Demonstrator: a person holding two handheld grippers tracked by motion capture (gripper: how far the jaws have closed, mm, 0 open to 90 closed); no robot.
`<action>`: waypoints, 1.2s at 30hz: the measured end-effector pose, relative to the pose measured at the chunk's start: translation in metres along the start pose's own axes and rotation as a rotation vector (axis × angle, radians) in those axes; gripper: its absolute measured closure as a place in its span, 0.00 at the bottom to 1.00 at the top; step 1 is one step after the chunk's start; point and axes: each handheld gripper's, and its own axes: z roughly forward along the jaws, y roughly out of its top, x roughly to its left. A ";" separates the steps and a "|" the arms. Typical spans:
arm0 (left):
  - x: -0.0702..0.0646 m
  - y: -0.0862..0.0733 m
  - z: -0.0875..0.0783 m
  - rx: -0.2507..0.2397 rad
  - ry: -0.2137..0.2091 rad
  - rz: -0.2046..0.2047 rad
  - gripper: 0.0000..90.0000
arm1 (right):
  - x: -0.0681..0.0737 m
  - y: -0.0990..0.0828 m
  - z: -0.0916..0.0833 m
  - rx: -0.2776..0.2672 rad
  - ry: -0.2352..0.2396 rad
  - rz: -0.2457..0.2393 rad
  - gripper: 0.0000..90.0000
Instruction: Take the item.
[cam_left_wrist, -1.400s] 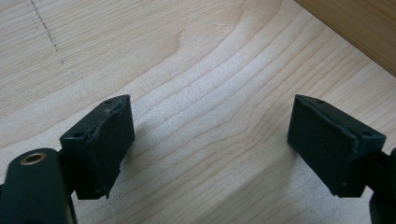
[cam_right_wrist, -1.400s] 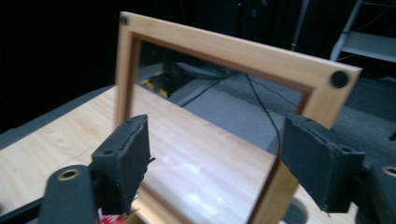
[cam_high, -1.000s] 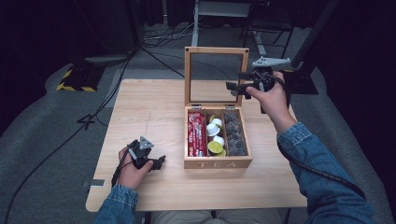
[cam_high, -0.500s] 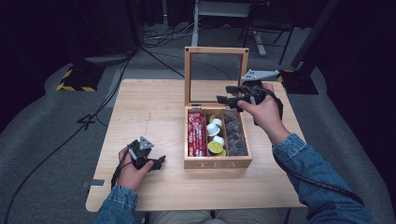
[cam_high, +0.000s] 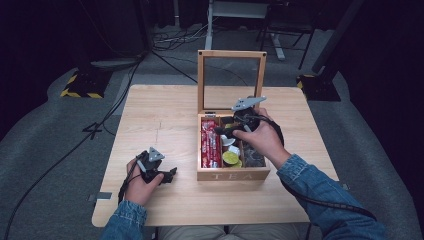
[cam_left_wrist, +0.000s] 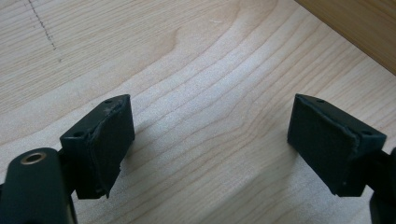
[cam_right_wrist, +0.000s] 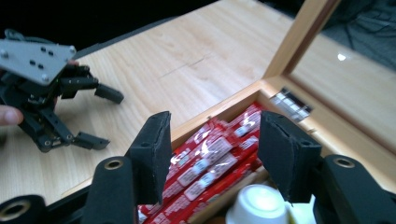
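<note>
A wooden tea box (cam_high: 232, 175) stands on the table with its glass lid (cam_high: 231, 54) upright. Red sachets (cam_high: 210, 145) fill its left compartment. A white capsule (cam_high: 229, 141) and a green one (cam_high: 231, 157) lie in the middle, with dark items (cam_high: 256, 159) at the right. My right gripper (cam_high: 225, 131) hovers low over the box, pointing left. Its jaws have just been closing and stand partly open with nothing between them. In the right gripper view, the right gripper (cam_right_wrist: 212, 126) frames the red sachets (cam_right_wrist: 210, 158) above the white capsule (cam_right_wrist: 257, 203). My left gripper (cam_high: 170, 175) rests open on the table left of the box.
The wooden table (cam_high: 165, 115) has bare room left of and behind the box. In the left gripper view the left gripper (cam_left_wrist: 210, 126) spans bare wood beside the box wall (cam_left_wrist: 355, 28). Cables and a yellow-black striped base (cam_high: 80, 85) lie on the floor beyond.
My right gripper has come down and left, from beside the lid to just over the box's compartments, and its jaws have narrowed. The left gripper has stayed put.
</note>
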 end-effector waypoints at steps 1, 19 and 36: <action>0.000 0.000 0.000 0.000 0.000 0.000 0.17 | 0.001 -0.001 0.004 0.017 0.007 0.002 0.48; 0.000 0.000 0.000 0.000 -0.001 0.000 0.17 | 0.022 -0.025 0.048 0.177 -0.016 0.041 0.42; 0.000 0.000 0.000 0.000 -0.001 0.000 0.17 | 0.034 -0.029 0.065 0.259 -0.091 0.039 0.45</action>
